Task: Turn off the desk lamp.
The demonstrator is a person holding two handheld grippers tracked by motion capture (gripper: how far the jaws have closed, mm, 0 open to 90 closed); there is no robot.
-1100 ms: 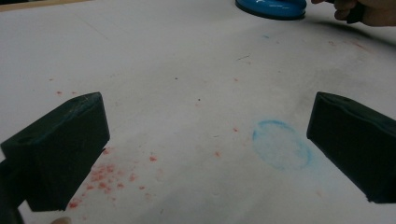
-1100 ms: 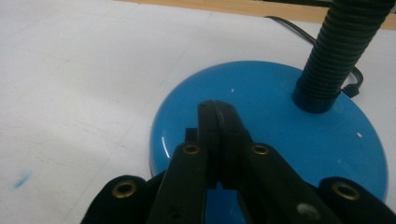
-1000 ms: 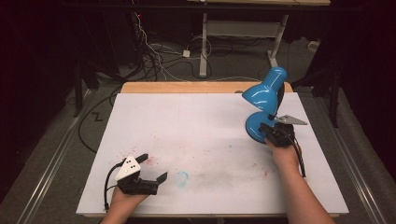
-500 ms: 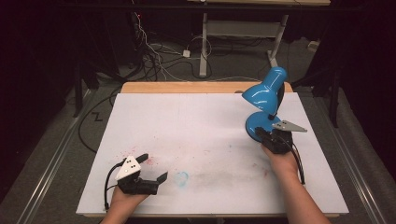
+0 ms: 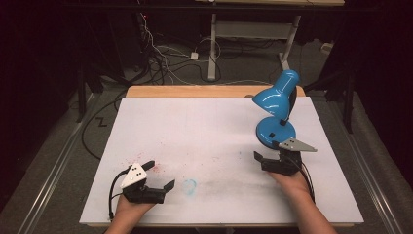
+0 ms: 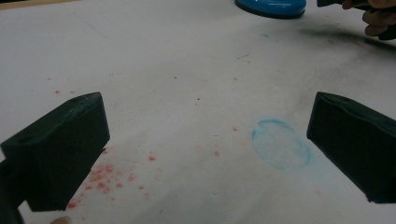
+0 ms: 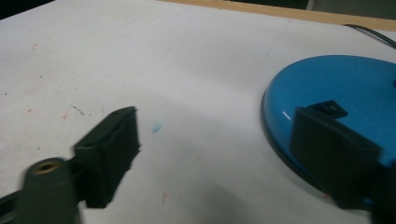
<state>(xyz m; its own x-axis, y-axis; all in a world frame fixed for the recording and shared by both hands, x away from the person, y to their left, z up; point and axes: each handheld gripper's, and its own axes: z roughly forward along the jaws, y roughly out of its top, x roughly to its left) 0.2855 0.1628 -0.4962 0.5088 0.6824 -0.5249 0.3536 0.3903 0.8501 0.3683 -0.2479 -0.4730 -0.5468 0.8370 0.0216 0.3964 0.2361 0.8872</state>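
Note:
A blue desk lamp [image 5: 275,114] stands at the back right of the white board [image 5: 195,131], its shade tilted down to the left. My right gripper [image 5: 269,152] sits just in front of the lamp's round base. In the right gripper view it [image 7: 219,154] is open; its jaws have just been opening, with bare board between them. Its right jaw shows in front of the base [image 7: 336,88], near the black rocker switch [image 7: 329,108]. My left gripper [image 5: 159,174] rests near the front left, open over the board [image 6: 205,149], holding nothing.
A faint blue ring mark [image 5: 189,185] and red specks [image 5: 157,168] stain the board near the left gripper. A wooden table edge [image 5: 195,91] runs along the back. Cables and desk legs [image 5: 212,53] lie on the floor beyond.
My right gripper has pulled back from the lamp base toward the front edge, and its jaws have gone from shut to open. The lamp and the left gripper have stayed put.

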